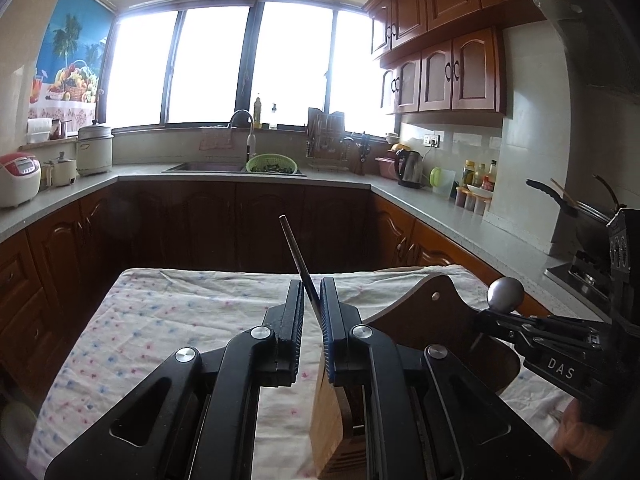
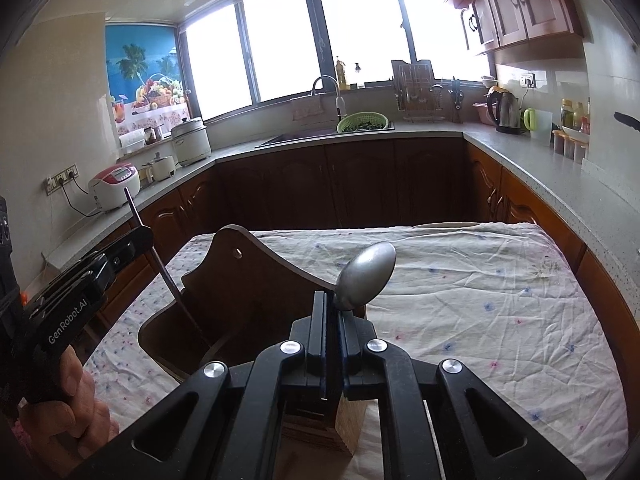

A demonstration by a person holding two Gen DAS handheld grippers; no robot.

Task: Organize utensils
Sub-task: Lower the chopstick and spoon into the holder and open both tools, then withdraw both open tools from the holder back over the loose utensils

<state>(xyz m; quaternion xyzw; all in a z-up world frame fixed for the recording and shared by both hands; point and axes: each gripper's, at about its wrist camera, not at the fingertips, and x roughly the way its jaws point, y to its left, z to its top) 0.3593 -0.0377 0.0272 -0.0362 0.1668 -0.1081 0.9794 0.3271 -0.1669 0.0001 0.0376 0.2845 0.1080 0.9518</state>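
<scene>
Two bits of lettering are readable on your rig: "GenRobot.AI" in white down the side of your left gripper [image 2: 150, 240] as seen from the right wrist, and "DAS" on the body of your right gripper [image 1: 486, 314] as seen from the left wrist. No other writing can be made out.

Surface: a table draped in a wrinkled white cloth [image 2: 480, 280] with small pink and blue flecks. Room: a U-shaped kitchen with grey speckled counters, dark wood base cabinets, reddish wall cabinets on the right. Bright window band across the back, blown out. Below it a sink with a green colander [image 1: 272, 163] at its edge. Red-and-white rice cooker [image 1: 18, 178] on the left counter, steel kettle [image 1: 410, 167] on the right, a tropical fruit poster [image 1: 72, 64] in the left corner.

Task things: a dark wooden utensil holder [image 2: 224, 288] with a tall curved back and a hanging hole stands on the cloth, just in front of both grippers; its light wood front shows under your fingers.

Your left fingers are nearly closed on a thin dark chopstick [image 1: 298, 254], which leans up and to the left, its lower end dipping into the holder.

Your right fingers are pinched almost together on the handle of a dull metal spoon [image 2: 366, 276], bowl up, back of the bowl facing you, directly above the holder's front edge.

Your left hand [image 2: 76, 396] is visible wrapped around its grip.
</scene>
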